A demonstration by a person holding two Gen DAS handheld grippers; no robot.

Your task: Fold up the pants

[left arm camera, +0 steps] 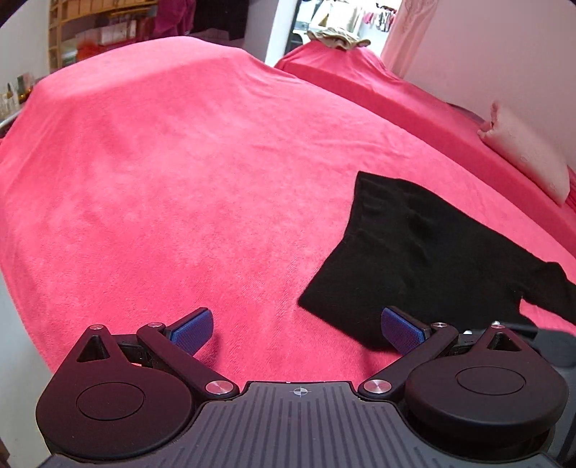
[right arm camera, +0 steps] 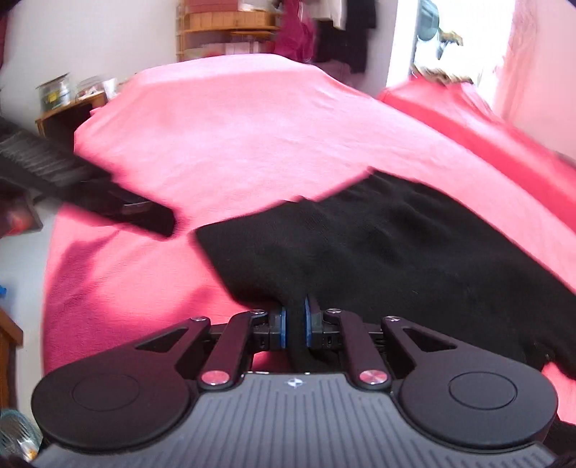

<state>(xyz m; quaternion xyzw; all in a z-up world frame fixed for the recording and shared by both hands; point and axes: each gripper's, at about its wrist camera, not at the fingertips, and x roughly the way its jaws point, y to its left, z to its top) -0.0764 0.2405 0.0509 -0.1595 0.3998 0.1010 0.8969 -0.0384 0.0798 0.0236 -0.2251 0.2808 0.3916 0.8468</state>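
Note:
Black pants [left arm camera: 424, 252] lie in a folded, flattened shape on the red-pink bed cover [left arm camera: 180, 162], at the right of the left wrist view. My left gripper [left arm camera: 295, 318] hangs open just above the cover. Its right pad [left arm camera: 399, 329] is over the near corner of the pants, and nothing is between the pads. In the right wrist view the pants [right arm camera: 396, 252] fill the middle and right. My right gripper [right arm camera: 295, 316] is shut on a bunched fold at their near edge. The left gripper [right arm camera: 158, 219] shows there as a blurred dark bar coming in from the left.
A pale pink pillow [left arm camera: 525, 147] leans against the wall at the right. Beyond a gap stands a second red-covered surface [left arm camera: 342, 72] with a beige cloth heap [left arm camera: 338, 37]. Wooden shelves [right arm camera: 230, 32] and a small table with jars [right arm camera: 61, 104] stand past the bed's far edge.

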